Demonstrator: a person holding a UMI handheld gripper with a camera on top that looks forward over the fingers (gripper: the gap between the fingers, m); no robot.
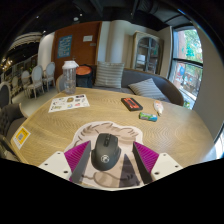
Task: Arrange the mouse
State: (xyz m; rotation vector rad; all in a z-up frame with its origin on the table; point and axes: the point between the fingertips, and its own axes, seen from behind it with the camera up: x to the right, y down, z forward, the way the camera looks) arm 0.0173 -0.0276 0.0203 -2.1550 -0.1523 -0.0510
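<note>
A black computer mouse (105, 152) lies on a light mouse mat with a printed figure (112, 135), on a round wooden table (60, 130). My gripper (112, 160) is right at the mouse. Its two fingers with magenta pads (80, 158) stand on either side of the mouse. The left pad is close to the mouse's side. A small gap shows between the mouse and the right pad (146, 158). The mouse rests on the mat between the open fingers.
Beyond the mat lie a dark red-and-black box (131, 103), a small teal item (148, 117), a white round object (158, 106), a printed sheet (69, 102) and a clear bottle (69, 77). A yellow card (21, 137) lies at the table's left edge. A sofa with cushions (120, 78) stands behind.
</note>
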